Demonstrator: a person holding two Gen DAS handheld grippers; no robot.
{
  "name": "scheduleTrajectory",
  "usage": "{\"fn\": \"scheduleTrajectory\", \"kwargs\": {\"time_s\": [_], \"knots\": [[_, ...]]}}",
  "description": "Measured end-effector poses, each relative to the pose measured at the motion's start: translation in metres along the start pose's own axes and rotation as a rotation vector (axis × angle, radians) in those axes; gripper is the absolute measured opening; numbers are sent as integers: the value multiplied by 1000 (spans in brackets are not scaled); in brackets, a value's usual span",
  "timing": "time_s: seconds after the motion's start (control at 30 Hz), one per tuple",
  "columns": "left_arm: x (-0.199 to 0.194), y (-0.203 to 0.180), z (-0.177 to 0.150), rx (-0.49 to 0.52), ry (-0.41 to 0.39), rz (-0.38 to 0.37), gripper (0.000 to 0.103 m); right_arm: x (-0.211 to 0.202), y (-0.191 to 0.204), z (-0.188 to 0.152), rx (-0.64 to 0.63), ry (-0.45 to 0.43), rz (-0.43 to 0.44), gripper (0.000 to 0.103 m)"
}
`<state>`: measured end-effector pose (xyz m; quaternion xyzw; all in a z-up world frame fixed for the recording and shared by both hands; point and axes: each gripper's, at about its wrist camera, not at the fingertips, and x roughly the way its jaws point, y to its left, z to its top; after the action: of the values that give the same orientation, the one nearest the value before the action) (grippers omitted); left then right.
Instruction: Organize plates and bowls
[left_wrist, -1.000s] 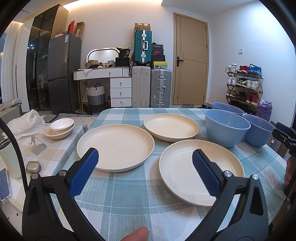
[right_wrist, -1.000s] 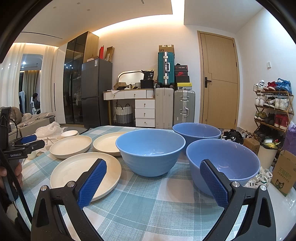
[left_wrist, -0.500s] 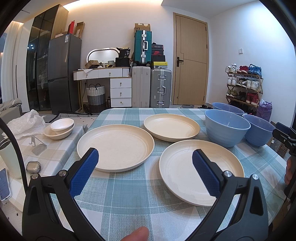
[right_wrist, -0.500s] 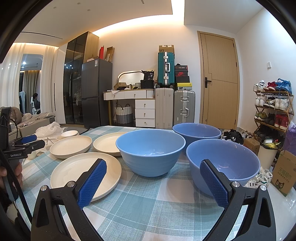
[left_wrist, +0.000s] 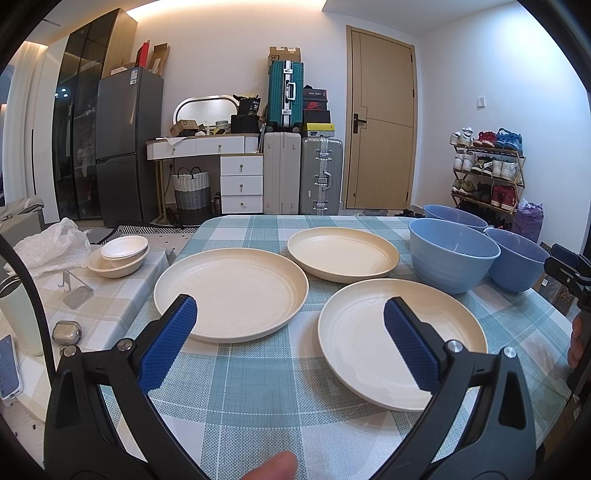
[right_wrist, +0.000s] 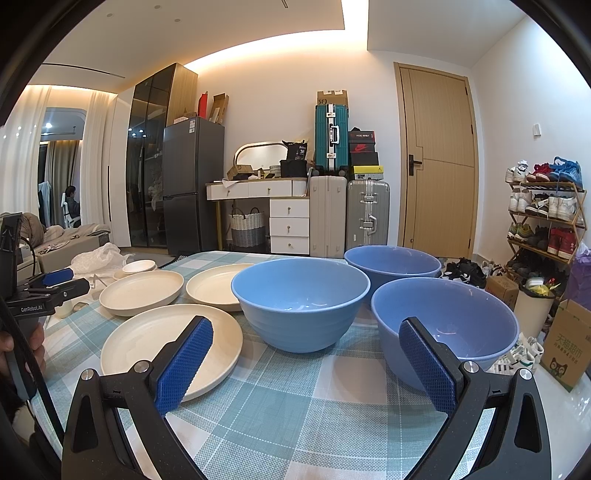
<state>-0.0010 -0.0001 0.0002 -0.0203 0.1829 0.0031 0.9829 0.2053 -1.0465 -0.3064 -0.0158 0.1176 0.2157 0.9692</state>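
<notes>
While both grippers gape, three blue bowls (right_wrist: 301, 306) sit empty.

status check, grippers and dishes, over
Left hand-held gripper open, empty. Right hand-held gripper open, empty. Three cream plates, three blue bowls separate on table, unstacked. Nothing blocking.

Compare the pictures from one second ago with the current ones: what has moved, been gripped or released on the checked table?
Nothing visibly changed. The left gripper and right gripper hang open above the tablecloth, holding nothing. The three cream plates and three blue bowls lie where they were, untouched.
</notes>
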Motion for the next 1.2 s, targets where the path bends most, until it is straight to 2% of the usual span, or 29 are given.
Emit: {"fn": "scheduleTrajectory", "kwargs": {"time_s": [1.2], "knots": [[1, 2, 4, 6, 4, 6, 101, 2, 3, 2, 6, 19, -12, 103]]}}
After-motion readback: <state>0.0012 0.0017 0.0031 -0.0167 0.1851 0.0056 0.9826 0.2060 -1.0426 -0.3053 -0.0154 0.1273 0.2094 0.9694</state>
